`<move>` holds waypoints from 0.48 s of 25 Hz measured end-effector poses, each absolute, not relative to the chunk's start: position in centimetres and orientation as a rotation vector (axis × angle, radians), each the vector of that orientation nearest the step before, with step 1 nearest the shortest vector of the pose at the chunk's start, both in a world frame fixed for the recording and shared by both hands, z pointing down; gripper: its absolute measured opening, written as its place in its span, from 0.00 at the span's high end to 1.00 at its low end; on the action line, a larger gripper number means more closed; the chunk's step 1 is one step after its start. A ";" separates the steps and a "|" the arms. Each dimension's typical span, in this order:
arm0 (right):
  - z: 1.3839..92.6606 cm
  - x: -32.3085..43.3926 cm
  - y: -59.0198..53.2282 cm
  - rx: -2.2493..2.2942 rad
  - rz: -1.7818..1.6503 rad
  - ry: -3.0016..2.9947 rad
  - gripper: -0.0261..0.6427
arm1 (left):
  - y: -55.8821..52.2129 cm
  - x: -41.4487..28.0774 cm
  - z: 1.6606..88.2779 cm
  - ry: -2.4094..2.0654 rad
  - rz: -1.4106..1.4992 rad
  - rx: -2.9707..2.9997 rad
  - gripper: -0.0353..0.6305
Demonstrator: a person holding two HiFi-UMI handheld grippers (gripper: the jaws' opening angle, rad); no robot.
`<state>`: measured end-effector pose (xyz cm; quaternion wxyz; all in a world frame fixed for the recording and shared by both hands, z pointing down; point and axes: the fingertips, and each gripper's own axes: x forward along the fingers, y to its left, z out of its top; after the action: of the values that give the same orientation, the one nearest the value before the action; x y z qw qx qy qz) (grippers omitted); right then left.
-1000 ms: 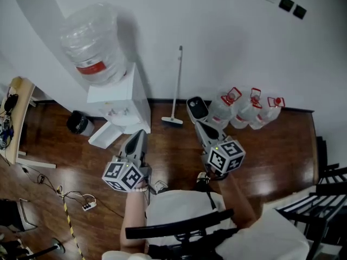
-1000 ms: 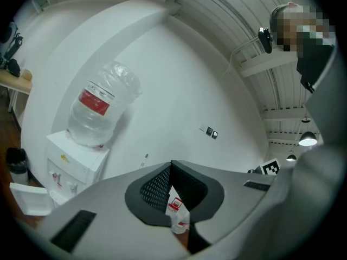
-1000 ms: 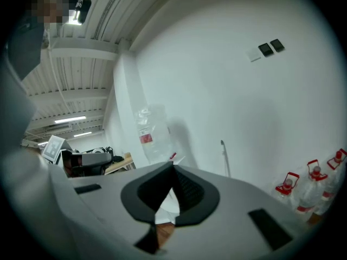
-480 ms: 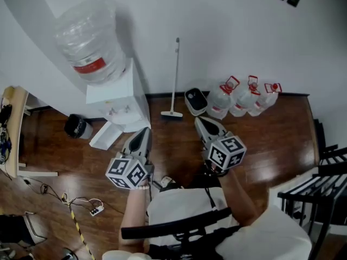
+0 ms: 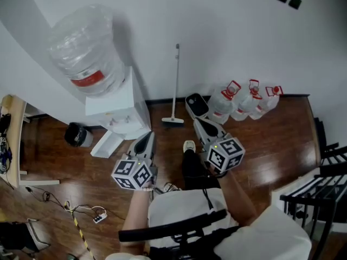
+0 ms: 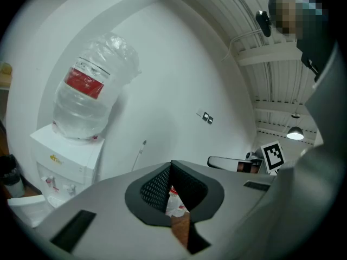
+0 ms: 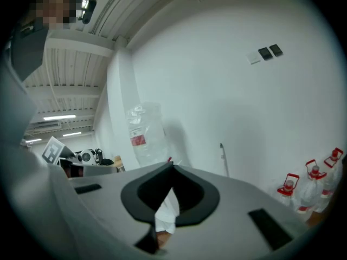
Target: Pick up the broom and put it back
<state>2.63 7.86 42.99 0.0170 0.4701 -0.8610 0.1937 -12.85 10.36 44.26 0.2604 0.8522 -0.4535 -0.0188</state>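
Stepping toward the far wall is what has just happened: our shoe (image 5: 188,145) now shows on the wooden floor (image 5: 271,145) between the two grippers, where a second ago there was only bare boards. Both hands have drifted forward with that stride, and the left one has dipped a little. We judge this to be the approach, with the pick-up itself not yet begun.

The broom (image 5: 174,85) stands upright against the far wall, its head on the floor. It is just right of the water dispenser (image 5: 116,104) and left of the three red-capped jugs (image 5: 246,104). Nothing is touching it, and it remains well apart from both grippers.

The left gripper (image 5: 148,136) is held out ahead of us at the near left, pointing a little below level toward the dispenser and the broom. Its own view shows the jaws pressed together at the tips with nothing between them. The right gripper (image 5: 199,123) is carried alongside it at the near right, tilted the same way, aimed at the wall between the broom and the jugs. Its jaws are likewise clenched on nothing.

For the task, we think a few more strides are needed before either gripper can spread its jaws and take the handle.
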 end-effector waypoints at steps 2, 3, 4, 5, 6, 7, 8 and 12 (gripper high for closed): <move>43.5 2.8 5.4 1.452 0.617 -2.684 0.94 | 8.2 -12.7 44.5 -1.245 -0.053 2.297 0.95; 43.8 3.0 3.9 1.447 0.626 -2.688 0.94 | 6.9 -12.6 44.7 -1.253 -0.054 2.291 0.95; 44.1 3.2 2.3 1.441 0.635 -2.689 0.94 | 5.5 -12.4 44.8 -1.262 -0.053 2.284 0.95; 44.4 3.5 0.6 1.436 0.643 -2.689 0.94 | 4.0 -12.1 45.0 -1.269 -0.051 2.279 0.95; 44.6 3.9 -1.2 1.430 0.650 -2.688 0.94 | 2.4 -11.7 45.1 -1.276 -0.049 2.273 0.95; 44.8 4.3 -3.0 1.426 0.657 -2.689 0.94 | 0.8 -11.3 45.3 -1.282 -0.045 2.267 0.95; 45.0 4.8 -4.8 1.421 0.664 -2.693 0.94 | -0.8 -10.8 45.6 -1.287 -0.041 2.260 0.95; 45.5 7.1 -11.5 1.407 0.718 -2.729 0.94 | -7.2 -8.5 46.4 -1.302 -0.024 2.238 0.95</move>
<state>7.13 -11.53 45.51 -0.0059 0.4461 -0.8655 0.2277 -8.46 -7.20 46.40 0.2726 0.8315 -0.4839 -0.0090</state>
